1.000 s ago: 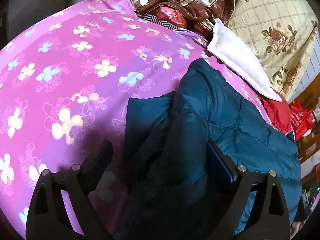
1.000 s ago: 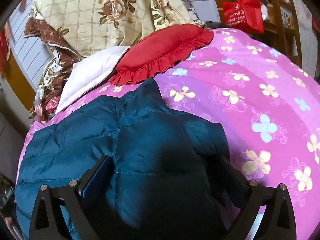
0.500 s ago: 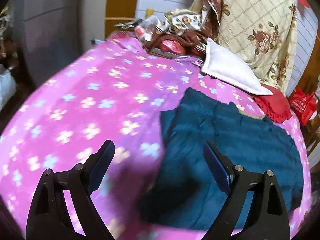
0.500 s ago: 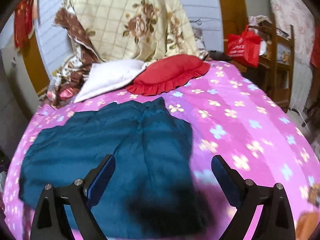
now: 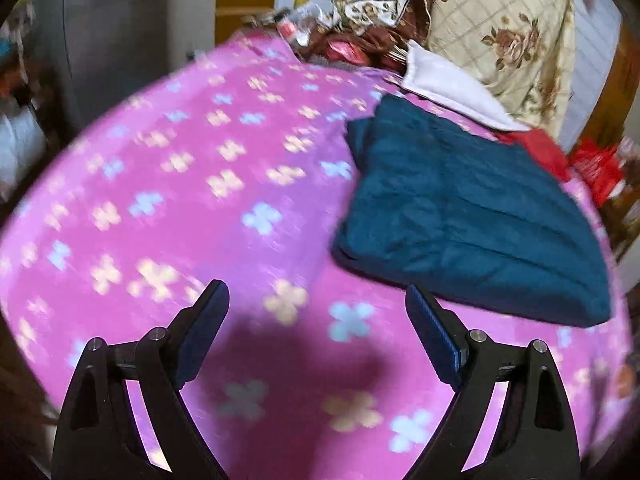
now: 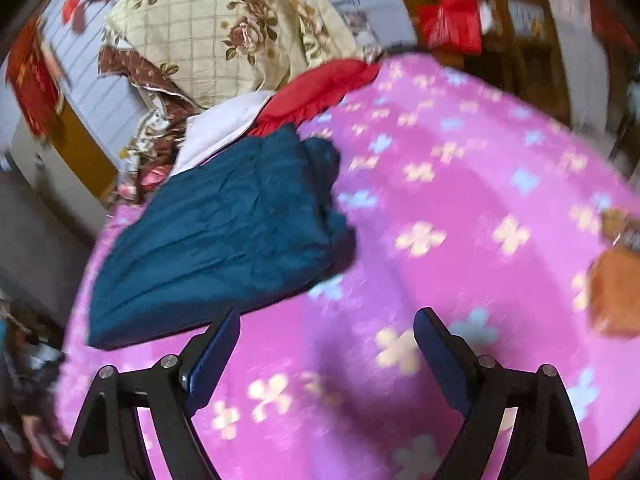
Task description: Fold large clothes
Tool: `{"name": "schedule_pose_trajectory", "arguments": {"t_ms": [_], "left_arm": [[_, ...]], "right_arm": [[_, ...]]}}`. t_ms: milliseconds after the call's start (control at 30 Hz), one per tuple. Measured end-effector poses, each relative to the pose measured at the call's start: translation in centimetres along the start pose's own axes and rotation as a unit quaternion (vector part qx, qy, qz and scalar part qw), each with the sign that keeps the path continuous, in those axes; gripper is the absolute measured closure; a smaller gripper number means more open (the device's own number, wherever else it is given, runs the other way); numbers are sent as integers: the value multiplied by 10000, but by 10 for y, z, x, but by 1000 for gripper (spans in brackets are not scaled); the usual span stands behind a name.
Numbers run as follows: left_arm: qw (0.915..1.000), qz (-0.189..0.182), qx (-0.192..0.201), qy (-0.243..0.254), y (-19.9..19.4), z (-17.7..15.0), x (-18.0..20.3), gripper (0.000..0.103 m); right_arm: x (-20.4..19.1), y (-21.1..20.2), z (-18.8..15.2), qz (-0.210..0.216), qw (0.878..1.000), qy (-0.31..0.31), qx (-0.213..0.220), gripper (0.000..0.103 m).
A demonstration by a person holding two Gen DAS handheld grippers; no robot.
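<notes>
A dark teal padded jacket [image 5: 464, 216] lies folded in a rough rectangle on the pink flowered bedspread [image 5: 200, 200]. It also shows in the right wrist view [image 6: 224, 236]. My left gripper [image 5: 316, 300] is open and empty, held above the bedspread short of the jacket's near left edge. My right gripper [image 6: 326, 324] is open and empty, above the bedspread [image 6: 460, 208] by the jacket's near right corner. Neither gripper touches the jacket.
At the head of the bed lie a white pillow [image 5: 452, 88], a red frilled cushion [image 6: 320, 92] and a cream rose-patterned quilt [image 6: 224, 28]. A red bag [image 6: 452, 20] and wooden furniture stand beyond the bed's right side. An orange object [image 6: 616, 292] sits at the right edge.
Both grippers have pulled back and up from the jacket, which they hung over a second ago. The jacket now lies folded and farther off. Both views have swung outward.
</notes>
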State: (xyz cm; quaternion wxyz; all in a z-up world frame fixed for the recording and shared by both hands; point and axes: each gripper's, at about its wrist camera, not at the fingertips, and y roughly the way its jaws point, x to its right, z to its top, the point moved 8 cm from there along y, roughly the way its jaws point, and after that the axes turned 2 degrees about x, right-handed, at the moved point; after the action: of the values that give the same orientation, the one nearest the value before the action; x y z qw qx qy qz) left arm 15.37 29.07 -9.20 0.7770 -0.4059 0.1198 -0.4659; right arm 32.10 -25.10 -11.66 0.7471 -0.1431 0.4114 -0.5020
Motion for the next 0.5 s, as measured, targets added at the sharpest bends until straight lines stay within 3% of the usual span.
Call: {"name": "schedule_pose_trajectory", "arguments": {"t_ms": [67, 233, 500], "left_arm": [[9982, -403, -223, -377, 7, 2, 4, 13], [9896, -955, -467, -968, 37, 15, 14, 13], [9768, -1660, -747, -1129, 87, 39, 43, 13]], "right_arm": [[-5, 11, -4, 254, 9995, 135, -93, 15], [-15, 47, -2, 560, 9975, 379, -195, 15], [-11, 100, 25, 689, 9932, 894, -283, 15]]}}
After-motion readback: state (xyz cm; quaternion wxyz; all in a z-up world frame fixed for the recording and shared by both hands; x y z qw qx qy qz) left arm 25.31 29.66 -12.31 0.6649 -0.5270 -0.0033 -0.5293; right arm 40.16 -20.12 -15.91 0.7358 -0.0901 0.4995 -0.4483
